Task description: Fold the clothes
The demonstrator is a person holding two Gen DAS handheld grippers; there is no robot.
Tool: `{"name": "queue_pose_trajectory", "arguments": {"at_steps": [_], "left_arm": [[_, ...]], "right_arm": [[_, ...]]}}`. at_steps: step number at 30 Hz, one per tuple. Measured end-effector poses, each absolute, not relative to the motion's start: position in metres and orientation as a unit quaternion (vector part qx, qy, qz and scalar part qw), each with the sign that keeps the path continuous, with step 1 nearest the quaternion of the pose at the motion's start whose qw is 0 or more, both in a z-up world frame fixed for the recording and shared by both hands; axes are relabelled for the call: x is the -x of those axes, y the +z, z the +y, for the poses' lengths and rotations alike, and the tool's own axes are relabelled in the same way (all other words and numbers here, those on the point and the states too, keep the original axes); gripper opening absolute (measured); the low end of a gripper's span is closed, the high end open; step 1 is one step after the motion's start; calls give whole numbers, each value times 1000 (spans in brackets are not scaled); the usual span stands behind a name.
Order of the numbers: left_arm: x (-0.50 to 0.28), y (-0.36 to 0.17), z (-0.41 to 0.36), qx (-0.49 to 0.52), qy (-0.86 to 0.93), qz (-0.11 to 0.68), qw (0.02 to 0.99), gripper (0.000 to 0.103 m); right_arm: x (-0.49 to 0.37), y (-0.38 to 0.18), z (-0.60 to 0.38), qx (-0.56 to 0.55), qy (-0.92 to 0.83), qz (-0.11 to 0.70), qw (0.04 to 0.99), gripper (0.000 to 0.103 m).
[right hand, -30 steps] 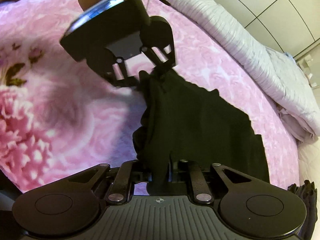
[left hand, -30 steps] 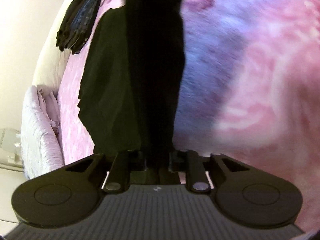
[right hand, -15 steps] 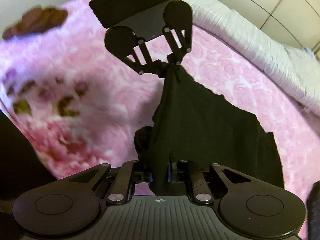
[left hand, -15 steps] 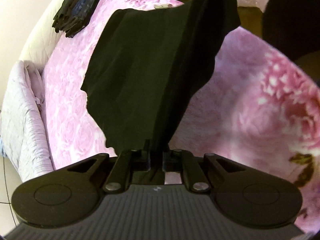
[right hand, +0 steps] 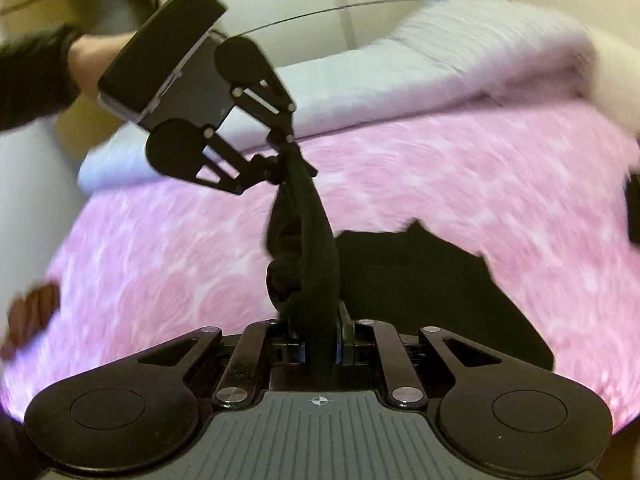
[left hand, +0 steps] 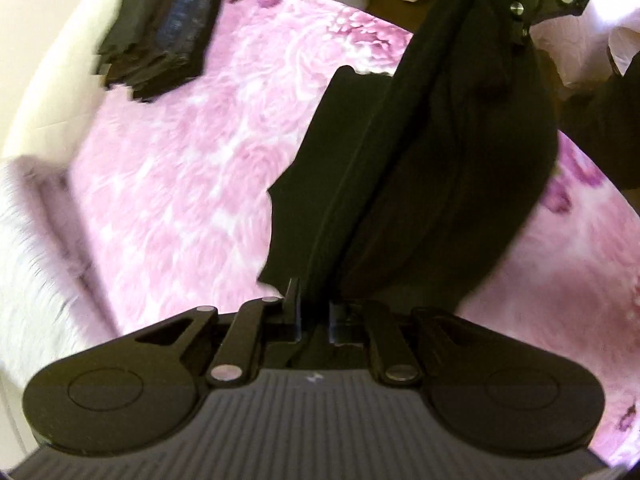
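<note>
Left wrist view, left to right: pale quilted bedding (left hand: 32,248) blurred along the left edge; a stack of folded dark clothes (left hand: 168,36) in the upper left, lying on the pink floral blanket (left hand: 168,184) that fills the middle of the frame; the black garment (left hand: 440,160) running from the bottom centre up to the upper right. Left gripper (left hand: 314,320), bottom centre: its jaws are opening slightly, with a bunched edge of the garment still between them and the cloth rising straight out of the fingertips. A lower flap of the same garment hangs over the blanket at frame centre. Right gripper (left hand: 520,34), upper right corner: only its linkage shows, touching the top end of the cloth; whether the tips pinch it cannot be told from this view. Right wrist view, left to right: a dark sleeve and the person's hand (right hand: 96,60) at the upper left, carrying the left gripper (right hand: 286,164), whose tips meet the upper end of a twisted rope of black cloth at upper centre. That rope descends to the right gripper (right hand: 320,344), bottom centre, jaws pressed together on the garment (right hand: 316,248). Right of centre, the garment's loose part (right hand: 432,280) spreads over the pink blanket (right hand: 460,168). White bedding (right hand: 460,44) occupies the upper right.
</note>
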State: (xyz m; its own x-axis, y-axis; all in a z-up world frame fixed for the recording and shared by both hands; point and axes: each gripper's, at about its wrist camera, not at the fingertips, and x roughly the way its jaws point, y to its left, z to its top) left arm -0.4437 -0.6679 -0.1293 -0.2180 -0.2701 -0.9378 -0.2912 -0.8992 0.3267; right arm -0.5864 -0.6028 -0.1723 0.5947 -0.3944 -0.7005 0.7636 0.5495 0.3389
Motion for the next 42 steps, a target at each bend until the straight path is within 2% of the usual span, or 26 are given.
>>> {"name": "queue_pose_trajectory", "arguments": {"at_steps": [4, 9, 12, 13, 14, 19, 22, 24, 25, 26, 29, 33, 38, 42], "left_arm": [[510, -188, -715, 653, 734, 181, 49, 16], [556, -259, -755, 676, 724, 119, 66, 27], [556, -269, -776, 676, 733, 64, 32, 39], [556, -272, -784, 675, 736, 46, 20, 40], [556, -275, -791, 674, 738, 27, 8, 40], [508, -242, -811, 645, 761, 6, -73, 39], [469, -235, -831, 628, 760, -108, -126, 39], [451, -242, -838, 616, 753, -175, -150, 39], [444, -250, -841, 612, 747, -204, -160, 39], [441, -255, -842, 609, 743, -225, -165, 38], [437, -259, -843, 596, 742, -253, -176, 36], [436, -256, -845, 574, 752, -268, -183, 36], [442, -270, -847, 570, 753, -279, -174, 36], [454, -292, -842, 592, 747, -260, -159, 35]], "right_arm": [[652, -221, -658, -419, -353, 248, 799, 12], [700, -292, -701, -513, -354, 227, 749, 12], [721, -322, -709, -545, -360, 213, 727, 15], [727, -328, -711, -555, -363, 207, 719, 22], [733, -331, -711, -566, -367, 200, 710, 30], [745, -325, -702, -603, -386, 164, 679, 47], [741, -319, -690, -611, -404, 135, 668, 48], [735, -318, -684, -608, -421, 122, 661, 47], [732, -320, -684, -610, -430, 122, 654, 28], [730, -321, -685, -613, -439, 125, 645, 16], [725, -320, -689, -615, -460, 126, 628, 10], [730, -295, -695, -587, -467, 106, 652, 9], [743, -332, -698, -618, -480, 94, 615, 9], [748, -340, -700, -626, -480, 90, 608, 9]]}}
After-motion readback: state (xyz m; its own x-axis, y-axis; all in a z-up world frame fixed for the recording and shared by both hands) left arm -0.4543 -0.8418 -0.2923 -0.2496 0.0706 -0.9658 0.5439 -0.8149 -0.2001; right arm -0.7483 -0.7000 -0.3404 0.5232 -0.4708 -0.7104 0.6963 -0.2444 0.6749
